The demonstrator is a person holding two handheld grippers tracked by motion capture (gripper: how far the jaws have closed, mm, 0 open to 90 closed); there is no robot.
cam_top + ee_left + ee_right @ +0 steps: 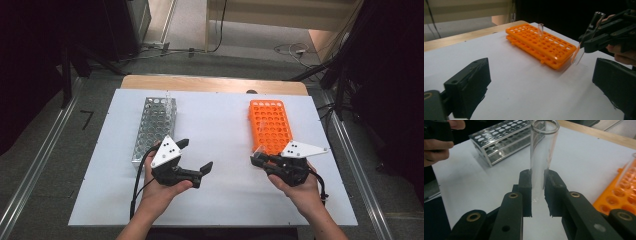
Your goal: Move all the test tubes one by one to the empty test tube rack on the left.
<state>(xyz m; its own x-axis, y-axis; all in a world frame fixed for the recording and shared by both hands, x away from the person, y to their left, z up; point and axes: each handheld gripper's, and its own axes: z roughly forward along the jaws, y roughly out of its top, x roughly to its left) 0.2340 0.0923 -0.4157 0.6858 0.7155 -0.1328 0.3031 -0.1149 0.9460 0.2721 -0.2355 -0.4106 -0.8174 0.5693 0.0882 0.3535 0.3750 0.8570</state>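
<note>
The right gripper point(537, 192) clamps a glass tube point(541, 157) at frame centre, near the orange rack point(270, 125). Left gripper point(192, 157) gapes, holding nothing. Keep the tube upright; align over a hole before lowering.

steel rack point(506, 138) (far end) cut off by frame edge.

High view: fixed above person's side, looks forward and down, far enough to take in whole white table point(220, 125) and floor beyond.
Left gripper view: rides low over table, near, faces across it toward orange rack point(541, 45) and right gripper point(586, 46).
Right gripper view: close behind own jaws, faces across table toward metal rack point(501, 140).
Shared: both racks and table surface appear in high view too; orange rack in all three.
</note>
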